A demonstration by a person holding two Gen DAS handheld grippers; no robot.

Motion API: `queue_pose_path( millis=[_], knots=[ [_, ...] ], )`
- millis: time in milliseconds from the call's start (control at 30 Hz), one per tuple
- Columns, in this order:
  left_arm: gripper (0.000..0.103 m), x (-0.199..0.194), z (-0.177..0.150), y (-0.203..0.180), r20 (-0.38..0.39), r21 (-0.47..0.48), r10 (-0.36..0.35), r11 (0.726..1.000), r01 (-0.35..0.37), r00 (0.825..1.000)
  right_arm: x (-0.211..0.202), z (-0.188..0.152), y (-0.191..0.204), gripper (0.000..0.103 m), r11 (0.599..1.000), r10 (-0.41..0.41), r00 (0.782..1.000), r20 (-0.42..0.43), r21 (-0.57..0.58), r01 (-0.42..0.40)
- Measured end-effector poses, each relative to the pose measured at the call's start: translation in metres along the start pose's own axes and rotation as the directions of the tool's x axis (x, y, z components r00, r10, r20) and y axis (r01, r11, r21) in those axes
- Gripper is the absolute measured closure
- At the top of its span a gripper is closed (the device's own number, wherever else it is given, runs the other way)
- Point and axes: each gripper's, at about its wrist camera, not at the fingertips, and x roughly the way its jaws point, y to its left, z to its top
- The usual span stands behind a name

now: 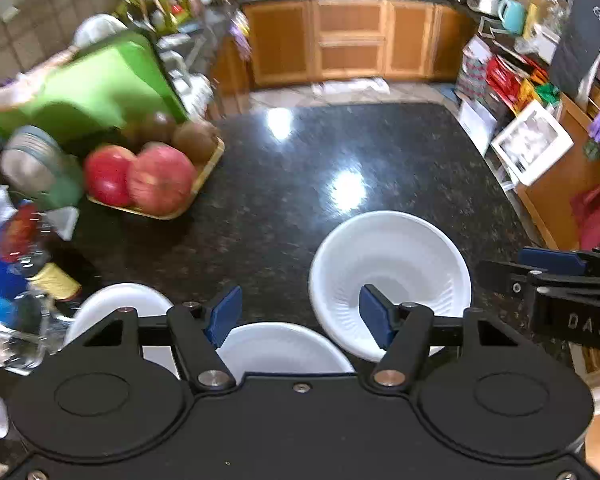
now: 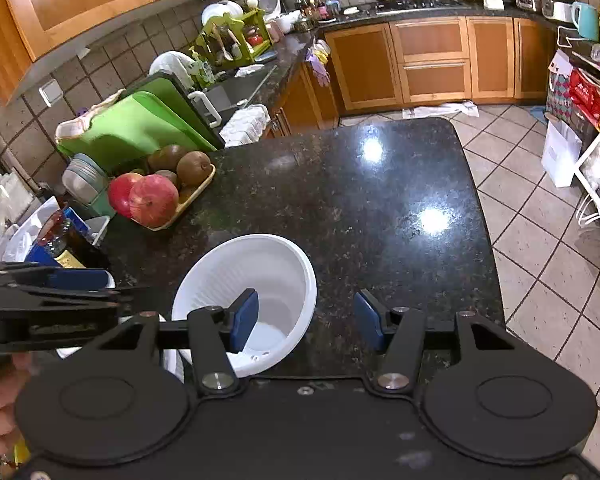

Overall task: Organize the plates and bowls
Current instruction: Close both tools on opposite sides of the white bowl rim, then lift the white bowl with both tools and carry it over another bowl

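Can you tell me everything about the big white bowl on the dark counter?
The white bowl is round, deep, and looks like thin plastic or foam, with fine ribs running down its inside wall. It sits upright and empty on the speckled dark counter. The right gripper hovers open over its rim, one blue pad inside, without pressing.

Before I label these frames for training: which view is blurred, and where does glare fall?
Left wrist view: motion blur smears the green cutting board and red apples; two glare spots on the black speckled granite counter. Right wrist view: sharp, glare on the same counter; fisheye bends the edges in both.
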Motion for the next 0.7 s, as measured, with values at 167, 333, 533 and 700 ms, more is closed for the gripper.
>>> queue_pose_path(
  millis=[167, 333, 533, 700],
  knots=[
    [0.038, 0.027, 0.01, 0.001, -0.056, 0.002, -0.024, 1.0, 0.024, 0.998, 0.015, 0.001, -0.004, 0.046, 1.0, -0.016, 1.0, -0.027, -0.005, 0.016],
    [0.044, 0.043, 0.015, 0.004, -0.094, 0.002, -0.048, 0.999, 0.048, 0.994, 0.03, 0.001, -0.002, 0.052, 1.0, -0.016, 0.998, -0.053, -0.014, 0.016],
    [0.062, 0.06, 0.018, 0.004, -0.143, -0.002, -0.076, 0.997, 0.077, 0.987, 0.043, -0.003, 0.003, 0.068, 0.999, -0.002, 0.996, -0.084, -0.039, -0.001],
    [0.074, 0.067, 0.016, 0.002, -0.17, -0.002, -0.099, 0.995, 0.101, 0.98, 0.043, -0.008, 0.003, 0.083, 0.999, 0.006, 0.995, -0.097, -0.044, -0.01]
  ],
)
